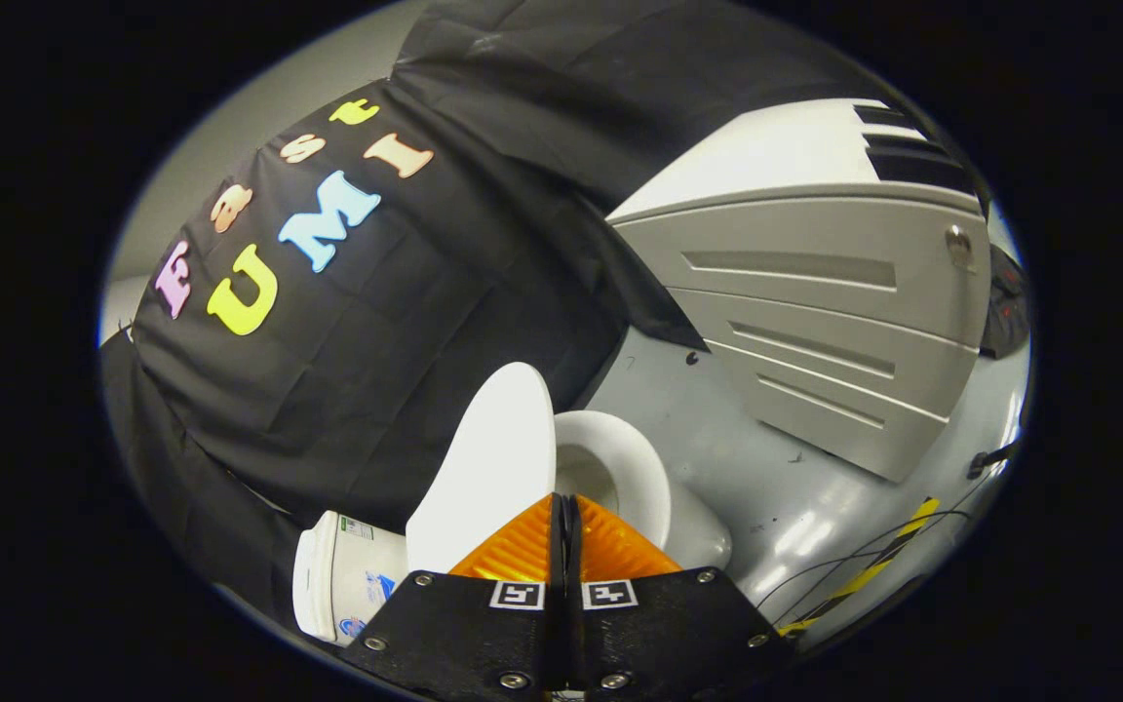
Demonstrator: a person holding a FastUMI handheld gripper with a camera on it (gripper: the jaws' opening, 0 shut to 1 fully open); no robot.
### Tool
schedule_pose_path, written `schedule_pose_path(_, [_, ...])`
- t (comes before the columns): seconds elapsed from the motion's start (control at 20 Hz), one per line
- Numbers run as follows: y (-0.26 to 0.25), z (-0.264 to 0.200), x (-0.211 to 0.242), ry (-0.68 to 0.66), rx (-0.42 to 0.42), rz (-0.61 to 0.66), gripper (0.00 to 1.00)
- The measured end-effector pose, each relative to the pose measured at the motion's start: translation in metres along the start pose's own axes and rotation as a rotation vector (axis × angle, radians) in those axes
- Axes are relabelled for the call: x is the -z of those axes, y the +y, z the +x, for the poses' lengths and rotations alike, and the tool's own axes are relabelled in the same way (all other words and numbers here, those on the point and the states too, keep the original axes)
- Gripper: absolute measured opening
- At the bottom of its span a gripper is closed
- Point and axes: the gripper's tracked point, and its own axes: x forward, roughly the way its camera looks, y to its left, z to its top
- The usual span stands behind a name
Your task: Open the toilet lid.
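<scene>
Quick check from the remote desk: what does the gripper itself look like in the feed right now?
The gripper has two ribbed orange fingers, wedge-shaped and closed together. Each is set in a black plate fixed with silver screws, and each plate carries a small square black-and-white marker.

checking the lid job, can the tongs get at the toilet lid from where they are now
Probably yes. The tongs are closed with nothing between them, right beside the raised toilet lid, with the bowl just beyond. Nothing sits between them and the lid.

Gripper (564, 507) fingers (513, 551) pressed together, nothing between.
</scene>
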Motion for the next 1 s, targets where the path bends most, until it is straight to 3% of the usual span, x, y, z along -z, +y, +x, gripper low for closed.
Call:
schedule_pose_path(0.5, [0.088,-0.042,-0.025,-0.073,-0.092,-0.155,0.00])
schedule_pose_path(1.0, [0.120,-0.057,-0.029,-0.093,-0.060,-0.303,0.00])
